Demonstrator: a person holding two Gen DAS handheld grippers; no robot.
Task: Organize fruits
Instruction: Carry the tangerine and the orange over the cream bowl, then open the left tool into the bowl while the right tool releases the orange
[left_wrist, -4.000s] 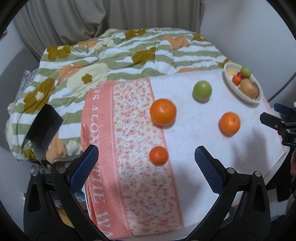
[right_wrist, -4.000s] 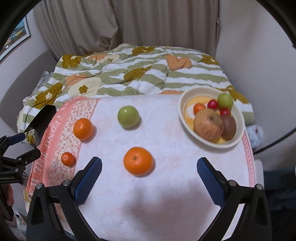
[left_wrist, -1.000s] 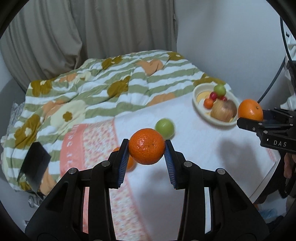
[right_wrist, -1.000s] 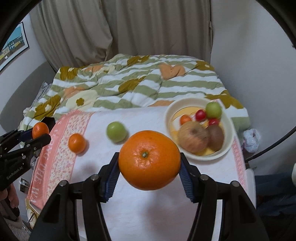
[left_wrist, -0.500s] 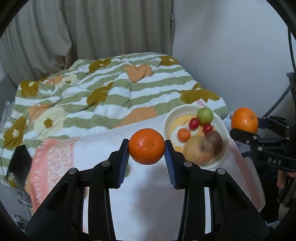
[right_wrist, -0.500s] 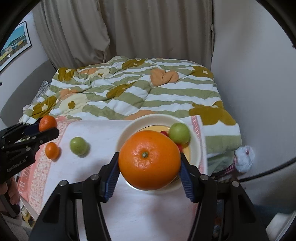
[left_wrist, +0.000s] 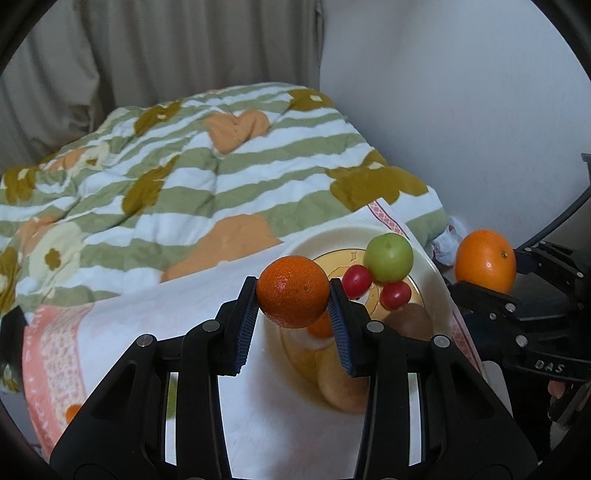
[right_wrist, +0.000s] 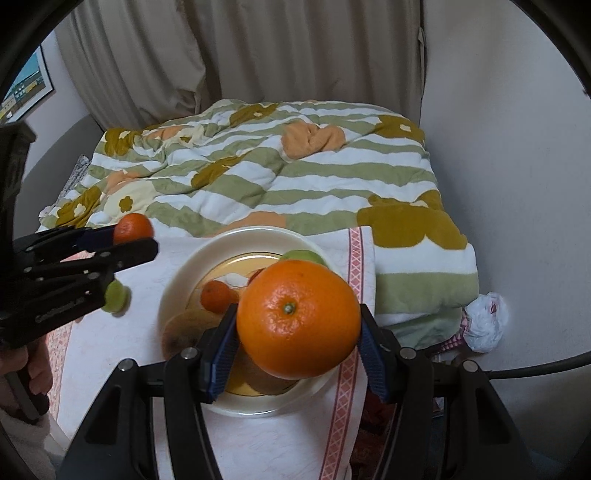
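Above the cream bowl (right_wrist: 177, 280): large orange (right_wrist: 298, 319), clamped between the blue pads of the right gripper (right_wrist: 297, 345). Small mandarin (left_wrist: 293, 291), pinched in the left gripper (left_wrist: 291, 308), also over the bowl. Bowl contents: green apple (left_wrist: 388, 257), two red cherry tomatoes (left_wrist: 356, 281), small orange fruit (right_wrist: 218, 295), brown kiwi (left_wrist: 413, 321). Beside the bowl on the white cloth (right_wrist: 122, 339): one green fruit (right_wrist: 116, 295). Beyond: striped floral quilt (right_wrist: 258, 177).
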